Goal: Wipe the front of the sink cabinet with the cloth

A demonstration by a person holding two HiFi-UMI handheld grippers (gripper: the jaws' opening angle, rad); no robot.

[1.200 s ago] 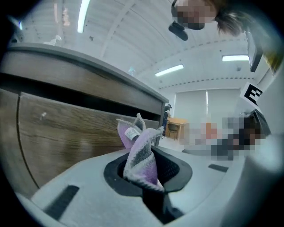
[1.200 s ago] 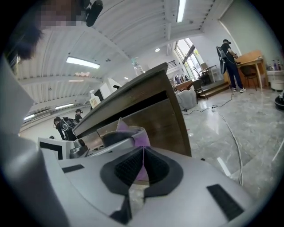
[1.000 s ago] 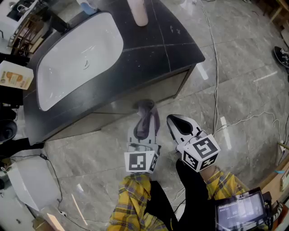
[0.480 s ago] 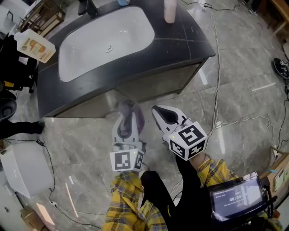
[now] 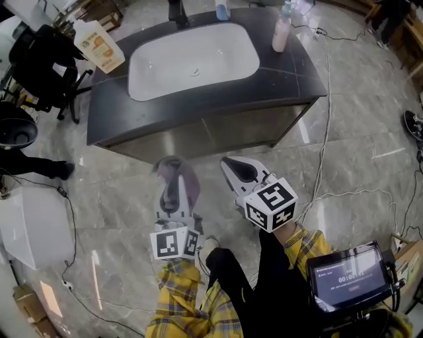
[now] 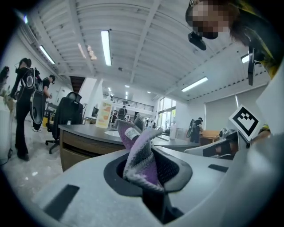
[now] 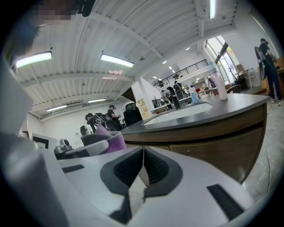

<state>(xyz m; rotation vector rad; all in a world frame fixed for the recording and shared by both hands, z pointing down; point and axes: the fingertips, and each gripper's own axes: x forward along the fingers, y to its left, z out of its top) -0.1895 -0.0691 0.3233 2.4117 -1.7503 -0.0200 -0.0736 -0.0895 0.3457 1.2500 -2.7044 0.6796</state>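
The person stands on the grey marble floor (image 5: 357,165) facing the sink cabinet (image 5: 198,135), a gripper in each hand and yellow plaid sleeves (image 5: 178,290) showing behind them. The left gripper (image 6: 148,177) has its jaws clamped on a purple-and-grey cloth (image 6: 141,148). The cloth sticks up out of them in a crumpled fold, with a small white label near its top. From above, the cloth hangs over the floor close to the cabinet's front panel, a little left of its middle. A strip of floor seems to show between cloth and panel, though I can't be sure there is no contact. The right gripper (image 7: 143,165) is just beside the left one, on its right. Its jaws are pressed together with nothing between them, and it points at the same cabinet front.

The cabinet carries a dark countertop (image 5: 291,72) with a white basin (image 5: 192,59) set into it. A pink bottle (image 5: 282,33) stands at the back right of the counter and a blue bottle (image 5: 223,10) behind the basin. A white-and-orange jug (image 5: 99,45) is at the far left corner. A black office chair (image 5: 39,63) stands off to the left. A cable (image 5: 324,132) trails across the floor to the right of the cabinet. A small lit screen (image 5: 347,282) shows low at the person's right side.
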